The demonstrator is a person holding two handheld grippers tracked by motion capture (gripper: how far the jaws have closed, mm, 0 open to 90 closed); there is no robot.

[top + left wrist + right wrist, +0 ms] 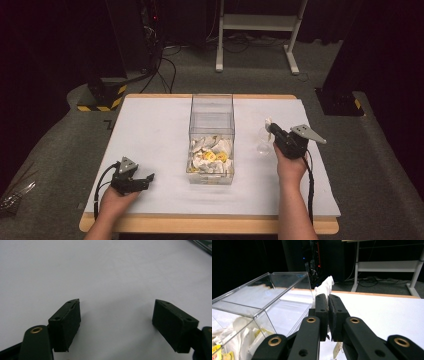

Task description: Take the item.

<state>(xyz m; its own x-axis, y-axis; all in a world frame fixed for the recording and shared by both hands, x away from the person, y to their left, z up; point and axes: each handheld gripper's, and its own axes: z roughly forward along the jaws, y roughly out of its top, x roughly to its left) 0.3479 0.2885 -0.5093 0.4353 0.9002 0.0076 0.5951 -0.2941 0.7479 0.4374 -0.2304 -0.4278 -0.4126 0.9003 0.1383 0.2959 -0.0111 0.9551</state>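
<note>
A clear plastic box (211, 120) stands in the middle of the white table (150, 130), its near end holding a heap of white and yellow tea bags (211, 156). My right gripper (272, 131), held above the table to the right of the box, is shut on a white tea bag (268, 125). That bag (324, 287) pokes up beyond the closed jaws, with the box (262, 305) to their left. My left gripper (149, 178) rests on the table at the near left, open, its jaws wide apart over bare table (115, 277).
Black cables trail from both grippers toward the near edge. Beyond the table stand a white frame (257, 30), dark equipment with cables (150, 35) and a yellow-striped base (102, 97) on the grey floor.
</note>
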